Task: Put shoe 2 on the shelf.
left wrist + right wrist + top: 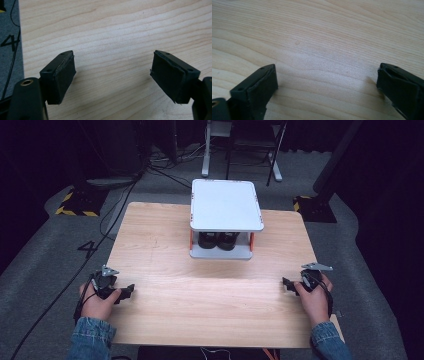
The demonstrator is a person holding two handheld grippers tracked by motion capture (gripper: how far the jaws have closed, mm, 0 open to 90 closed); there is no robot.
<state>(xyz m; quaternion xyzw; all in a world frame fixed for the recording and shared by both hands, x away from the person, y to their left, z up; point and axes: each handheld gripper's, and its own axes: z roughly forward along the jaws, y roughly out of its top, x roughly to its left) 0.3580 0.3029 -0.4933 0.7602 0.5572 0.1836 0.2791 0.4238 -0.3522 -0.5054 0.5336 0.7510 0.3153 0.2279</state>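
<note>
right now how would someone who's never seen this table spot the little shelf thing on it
Start at the wooden table and look to the middle of its far edge. There stands a small two-level rack: a white top tray carried on orange posts over a white lower tray. It is the sole thing standing on the tabletop, with dark round objects tucked on its lower level.

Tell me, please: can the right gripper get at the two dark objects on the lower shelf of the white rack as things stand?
Probably yes. The right gripper is open and holds nothing, bare table lies between, and the dark objects sit at the white rack's open front, though the top shelf leaves little room above.
</note>
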